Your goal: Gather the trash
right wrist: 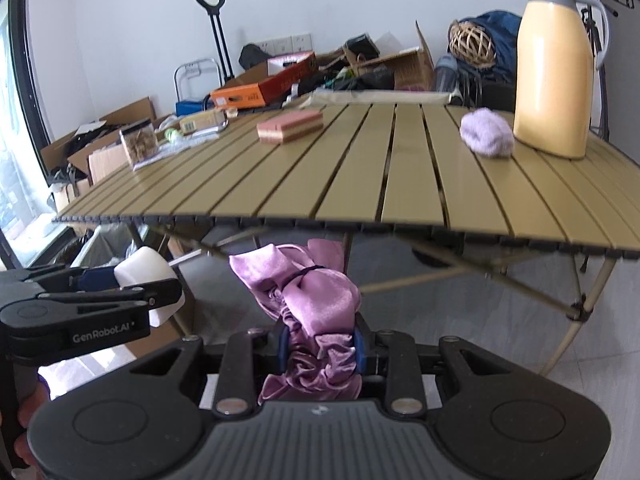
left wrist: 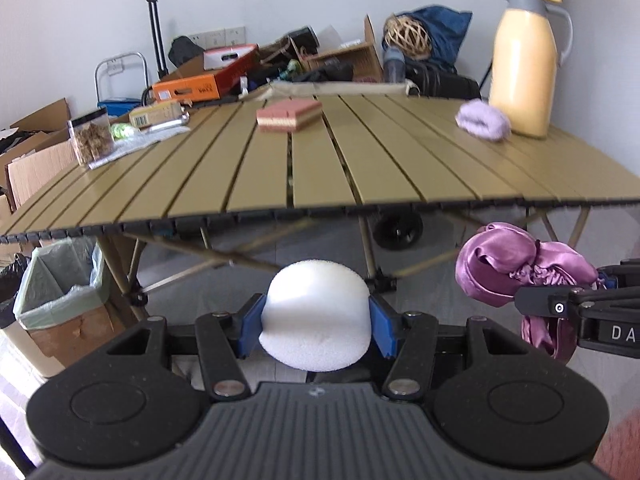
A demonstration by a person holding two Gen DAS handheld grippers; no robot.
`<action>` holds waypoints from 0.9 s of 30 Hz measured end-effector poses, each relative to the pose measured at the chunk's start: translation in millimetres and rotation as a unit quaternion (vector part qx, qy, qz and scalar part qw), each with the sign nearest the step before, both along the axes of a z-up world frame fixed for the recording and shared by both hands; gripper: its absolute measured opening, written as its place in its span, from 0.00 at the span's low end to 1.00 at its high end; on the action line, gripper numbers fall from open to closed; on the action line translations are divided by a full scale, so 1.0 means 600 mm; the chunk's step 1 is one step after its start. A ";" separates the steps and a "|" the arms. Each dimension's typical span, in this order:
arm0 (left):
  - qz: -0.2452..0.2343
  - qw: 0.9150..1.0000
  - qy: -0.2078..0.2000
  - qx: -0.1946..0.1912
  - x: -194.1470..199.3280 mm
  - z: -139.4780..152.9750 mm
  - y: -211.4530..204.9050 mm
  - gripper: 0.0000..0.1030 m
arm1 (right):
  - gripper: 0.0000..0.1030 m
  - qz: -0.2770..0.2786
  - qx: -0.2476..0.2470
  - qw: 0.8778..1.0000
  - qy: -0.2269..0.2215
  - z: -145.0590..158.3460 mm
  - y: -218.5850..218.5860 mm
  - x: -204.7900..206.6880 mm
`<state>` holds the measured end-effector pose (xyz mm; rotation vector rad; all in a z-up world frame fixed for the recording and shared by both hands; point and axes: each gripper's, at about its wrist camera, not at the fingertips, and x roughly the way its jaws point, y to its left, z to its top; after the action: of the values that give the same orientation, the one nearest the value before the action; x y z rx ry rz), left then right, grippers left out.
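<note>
A: status on the trash? where is it

B: white foam piece (left wrist: 316,316) is pinched between the blue pads of the left gripper (left wrist: 316,320), jaws closed about halfway onto its sides, dome end pointing forward. purple satin cloth (right wrist: 308,316) is bunched in the right gripper (right wrist: 320,350), jaws nearly closed on it, most of the fabric spilling up and out front. both are held in the air, in front of and below the near edge of the slatted table (left wrist: 360,160)

A: so which step

B: my read: both picks done, carry-to-bin in hand. lined bin (left wrist: 60,284) sits on the floor low left, under the table's left corner, well apart from both loads

A: next move?

B: swing left and down, get the foam over the bin mouth, then open. the left tool is nearer the bin, so it likely goes first. the cloth hangs loose and could catch the table edge or frame, so keep it low and clear

A: anything left on top?

B: pink sponge block (left wrist: 289,116), lilac fluffy bundle (left wrist: 482,120) touching or just beside the yellow jug (left wrist: 524,60), a jar and packets on the far left. can't tell which of those count as trash
</note>
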<state>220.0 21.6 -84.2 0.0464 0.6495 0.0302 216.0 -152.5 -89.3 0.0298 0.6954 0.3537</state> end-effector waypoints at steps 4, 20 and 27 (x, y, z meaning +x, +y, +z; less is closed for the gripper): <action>-0.005 1.000 0.021 0.009 -0.016 -0.018 -0.006 0.55 | 0.28 0.005 -0.003 1.000 0.017 -0.023 -0.005 -0.018; 0.008 0.992 0.125 0.001 -0.048 -0.120 -0.002 0.54 | 0.28 0.021 -0.041 0.993 0.108 -0.144 -0.009 -0.070; 0.018 0.988 0.151 -0.003 -0.044 -0.145 0.007 0.54 | 0.28 0.018 -0.055 0.991 0.120 -0.162 -0.015 -0.073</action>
<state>193.6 25.9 -171.1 0.0340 0.9543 0.0560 172.4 -161.6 -186.8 -0.0460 0.9548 0.3487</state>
